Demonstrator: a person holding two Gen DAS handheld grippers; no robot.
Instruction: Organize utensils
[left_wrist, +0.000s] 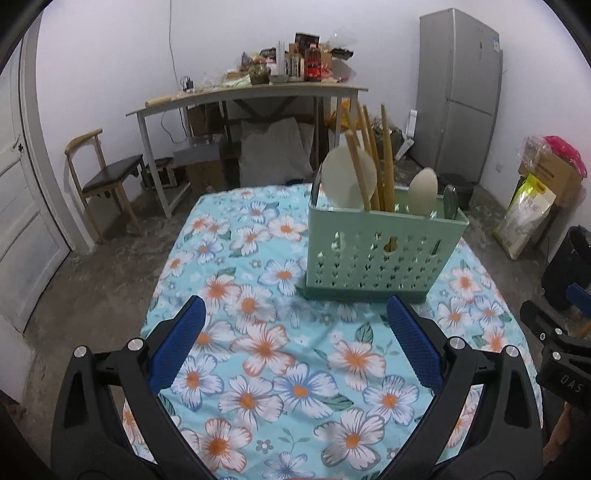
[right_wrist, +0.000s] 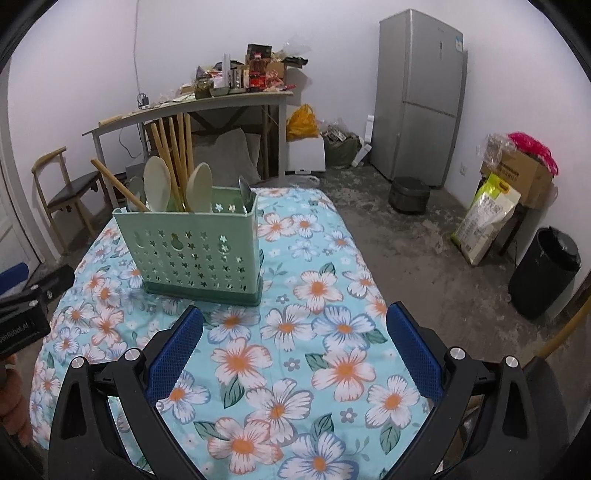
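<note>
Both spread wide and empty: left claw (left_wrist: 295, 314), right claw (right_wrist: 294, 319), near green utensil caddy (left_wrist: 380, 251). Inside, chopsticks (left_wrist: 369, 155), pale spoons (right_wrist: 197, 188); lower ends hidden. Desk (right_wrist: 332, 258) edges cut off.

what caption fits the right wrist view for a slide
Open right gripper hovers over a floral tablecloth before a green utensil caddy holding chopsticks and spoons.

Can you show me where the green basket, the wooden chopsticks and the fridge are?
green basket (left_wrist: 380, 254): left wrist view, front wall.
wooden chopsticks (left_wrist: 386, 147): left wrist view, shaft.
fridge (right_wrist: 421, 96): right wrist view, door.
</note>
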